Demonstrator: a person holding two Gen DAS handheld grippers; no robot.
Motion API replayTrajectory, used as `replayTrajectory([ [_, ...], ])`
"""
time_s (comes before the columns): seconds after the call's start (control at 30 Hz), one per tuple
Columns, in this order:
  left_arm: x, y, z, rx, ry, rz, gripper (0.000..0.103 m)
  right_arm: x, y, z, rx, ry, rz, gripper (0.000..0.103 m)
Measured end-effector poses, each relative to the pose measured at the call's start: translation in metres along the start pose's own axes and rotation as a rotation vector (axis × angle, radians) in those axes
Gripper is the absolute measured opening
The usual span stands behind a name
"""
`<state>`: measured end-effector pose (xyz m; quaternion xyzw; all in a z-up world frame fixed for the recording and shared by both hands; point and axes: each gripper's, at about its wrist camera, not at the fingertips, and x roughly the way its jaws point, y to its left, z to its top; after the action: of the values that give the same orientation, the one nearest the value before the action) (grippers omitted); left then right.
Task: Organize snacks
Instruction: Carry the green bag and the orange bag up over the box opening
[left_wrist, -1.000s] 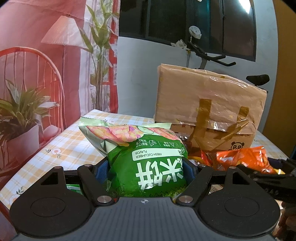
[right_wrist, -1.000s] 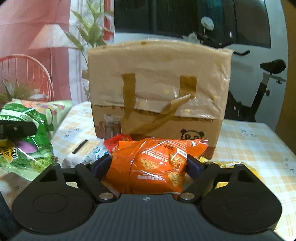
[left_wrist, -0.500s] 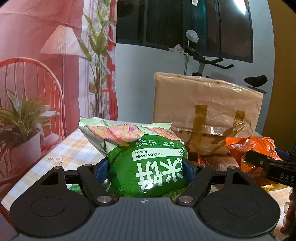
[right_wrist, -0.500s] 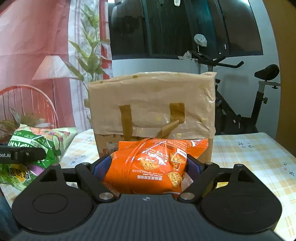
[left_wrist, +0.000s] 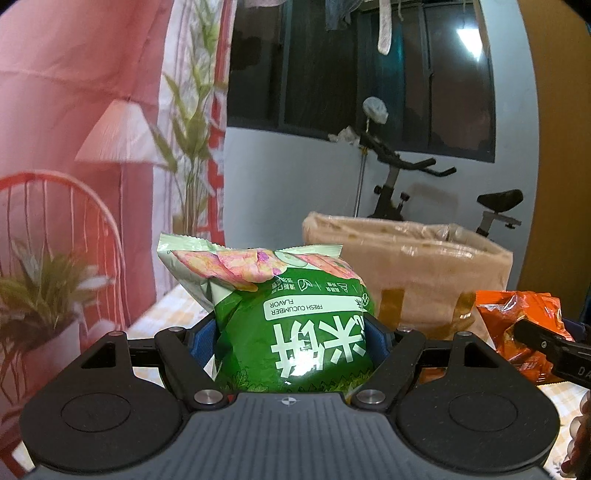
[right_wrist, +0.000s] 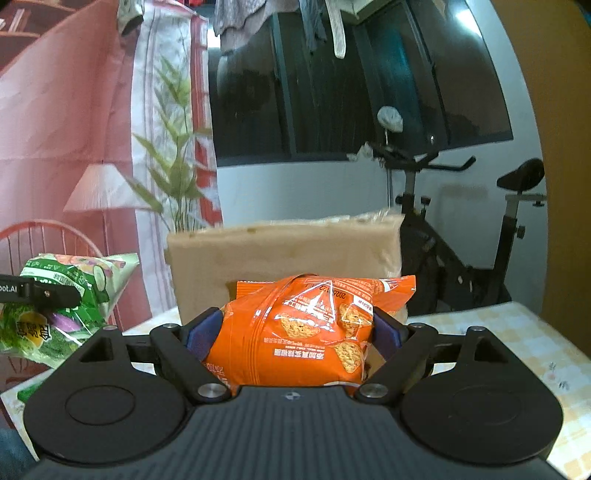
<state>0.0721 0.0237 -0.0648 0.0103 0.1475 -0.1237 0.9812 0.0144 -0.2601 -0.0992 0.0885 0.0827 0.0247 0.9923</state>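
Note:
My left gripper (left_wrist: 291, 336) is shut on a green cucumber-flavour snack bag (left_wrist: 295, 328) and holds it in the air, level with the top of the cardboard box (left_wrist: 417, 266). My right gripper (right_wrist: 293, 334) is shut on an orange snack bag (right_wrist: 306, 332), also lifted, in front of the same box (right_wrist: 280, 254). The orange bag shows at the right edge of the left wrist view (left_wrist: 517, 325). The green bag shows at the left of the right wrist view (right_wrist: 62, 302). The box top is covered in wrinkled tape film.
The table has a yellow checked cloth (right_wrist: 517, 343). An exercise bike (right_wrist: 443, 221) stands behind the box by the dark window. A red chair (left_wrist: 55, 229) and a potted plant (left_wrist: 40, 295) are at the left.
Both grippers have risen with their bags. The box now sits lower in both views and its top edge shows. The other snacks on the table have dropped out of sight.

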Motion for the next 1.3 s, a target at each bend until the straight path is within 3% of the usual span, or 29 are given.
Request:
replayTrajectory([
  [0.33,0.013,-0.012,0.033,0.031,-0.003,-0.028,0.079,0.002,-0.003,0.028,-0.015,-0.063,0.022,0.085],
  [0.7,0.052,-0.03,0.102,0.106,-0.036,-0.069,0.079,0.037,-0.007,0.076,-0.032,-0.115,0.063,0.085],
  [1.1,0.139,-0.063,0.144,0.197,0.012,-0.073,0.079,0.117,-0.026,0.13,-0.032,-0.071,0.049,0.085],
  [1.3,0.187,-0.074,0.147,0.215,0.09,-0.076,0.079,0.166,-0.033,0.134,-0.021,0.022,0.041,0.085],
])
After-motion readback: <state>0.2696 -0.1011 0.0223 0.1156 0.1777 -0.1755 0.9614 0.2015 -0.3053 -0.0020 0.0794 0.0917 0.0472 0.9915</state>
